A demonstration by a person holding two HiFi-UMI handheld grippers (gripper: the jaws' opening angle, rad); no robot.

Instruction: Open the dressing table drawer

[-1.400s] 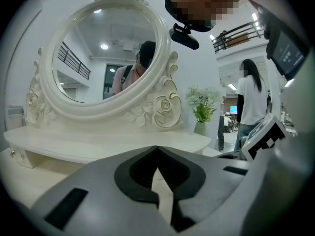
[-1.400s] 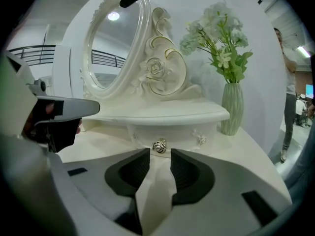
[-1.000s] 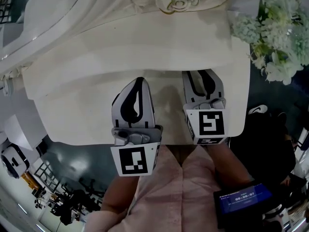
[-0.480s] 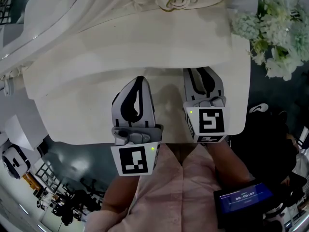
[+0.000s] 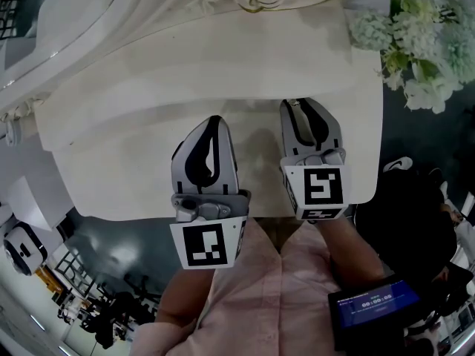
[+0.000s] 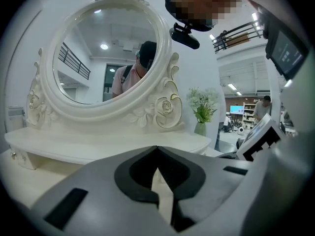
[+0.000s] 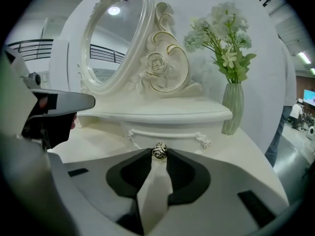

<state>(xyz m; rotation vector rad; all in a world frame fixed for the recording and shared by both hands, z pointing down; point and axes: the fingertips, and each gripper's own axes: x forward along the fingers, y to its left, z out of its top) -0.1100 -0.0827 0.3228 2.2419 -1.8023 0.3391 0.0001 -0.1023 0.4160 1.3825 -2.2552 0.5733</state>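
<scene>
The cream dressing table (image 5: 111,162) fills the head view. Its small drawer (image 7: 167,132) sits under the raised shelf, with a round metal knob (image 7: 159,151) on its front. My right gripper (image 7: 159,154) (image 5: 303,107) reaches to that drawer front. Its jaws have just been closing, and their tips now press on the knob from both sides. The drawer looks closed. My left gripper (image 5: 214,124) (image 6: 157,148) hovers over the tabletop beside it, fingertips together, holding nothing.
An oval mirror (image 6: 106,53) in a carved frame stands at the back of the table. A green vase of white flowers (image 7: 233,107) (image 5: 415,43) stands at the right end. A small screen (image 5: 375,302) hangs by my right arm.
The right gripper's jaws have drawn in a little around the knob. Both grippers have kept their places.
</scene>
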